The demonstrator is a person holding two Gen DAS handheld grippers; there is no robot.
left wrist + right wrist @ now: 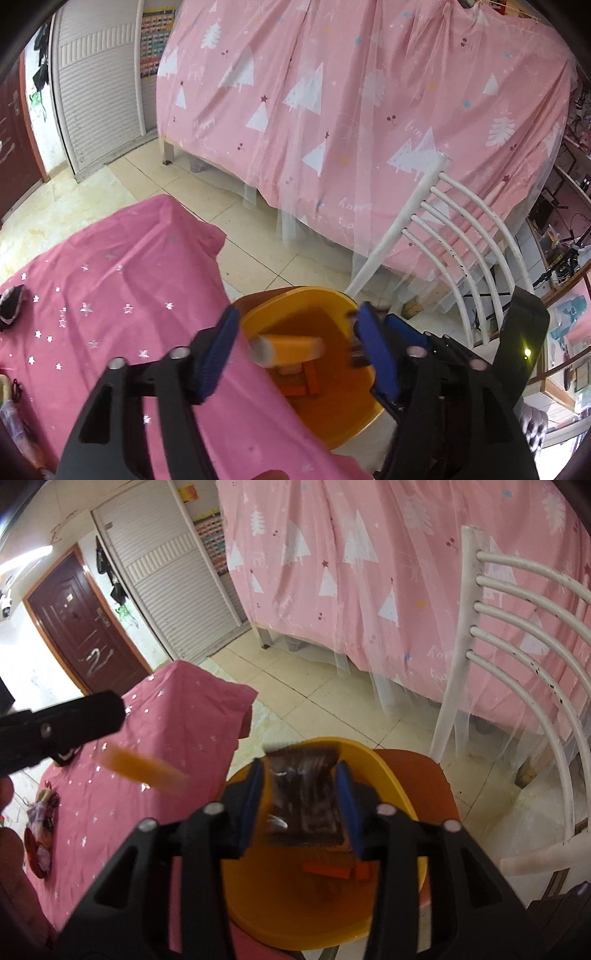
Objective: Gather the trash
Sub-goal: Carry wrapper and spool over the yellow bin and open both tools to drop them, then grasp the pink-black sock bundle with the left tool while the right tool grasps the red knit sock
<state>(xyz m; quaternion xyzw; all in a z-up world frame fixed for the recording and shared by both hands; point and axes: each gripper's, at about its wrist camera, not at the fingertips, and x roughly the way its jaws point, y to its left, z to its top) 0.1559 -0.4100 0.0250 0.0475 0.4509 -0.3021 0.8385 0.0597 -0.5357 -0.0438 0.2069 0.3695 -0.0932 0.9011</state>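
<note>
My left gripper (297,350) is open over the yellow bin (332,435), its blue pads wide apart. A blurred orange packet (286,350) is loose in the air between and beyond them, touching neither pad; in the right wrist view this orange packet (140,770) hangs just left of the bin's rim (388,768). My right gripper (301,801) is above the bin with a brown wrapper (304,797) between its pads. The wrapper is streaked with blur and looks loose. Orange-red scraps (325,869) lie in the bin.
The bin stands on the red seat (424,775) of a white slatted chair (517,627). A pink star-print tablecloth (110,295) is at the left, with small items (40,812) on it. Behind are tiled floor (258,236) and a pink tree-print bed curtain (351,110).
</note>
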